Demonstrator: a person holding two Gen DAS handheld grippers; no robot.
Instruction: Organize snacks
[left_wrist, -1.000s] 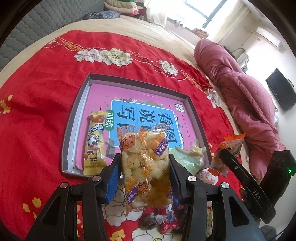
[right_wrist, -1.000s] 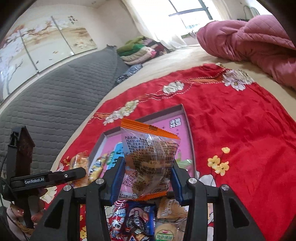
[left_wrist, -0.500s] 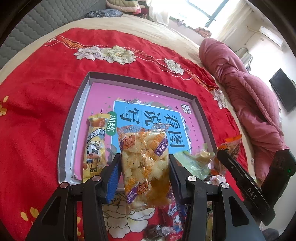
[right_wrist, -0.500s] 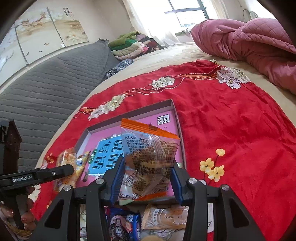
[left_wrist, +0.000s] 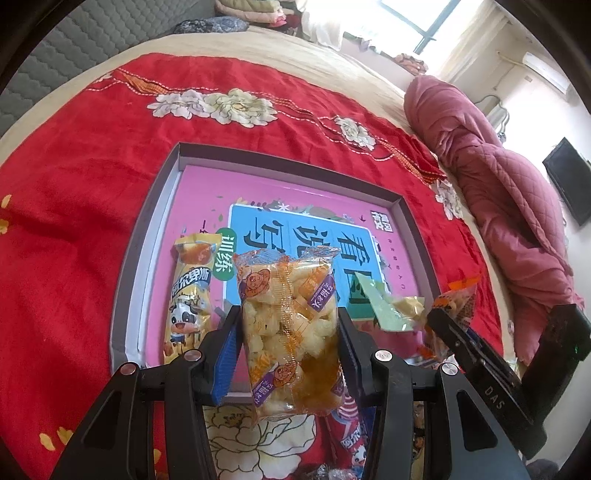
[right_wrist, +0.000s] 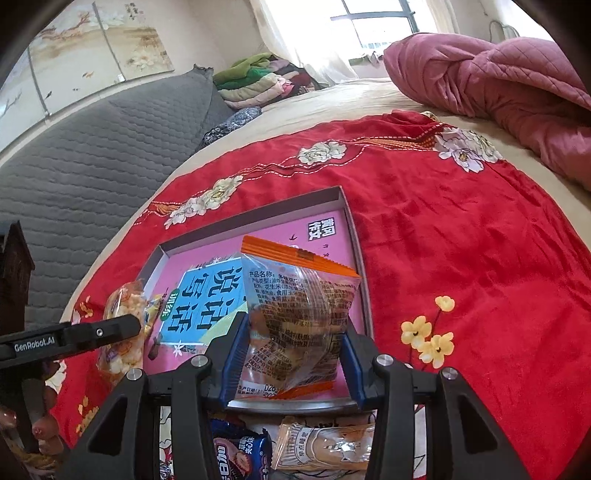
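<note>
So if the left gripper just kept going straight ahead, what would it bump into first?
Probably the pink-lined box: the left gripper, clamping a puffed-snack packet, points down at its floor, just right of the cow packet. Depth is hard to judge.

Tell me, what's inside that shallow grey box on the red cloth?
Inside the grey box lies a pink and blue book, with a yellow cow-print snack packet and a pale green packet on it. The held bags cover its near part.
</note>
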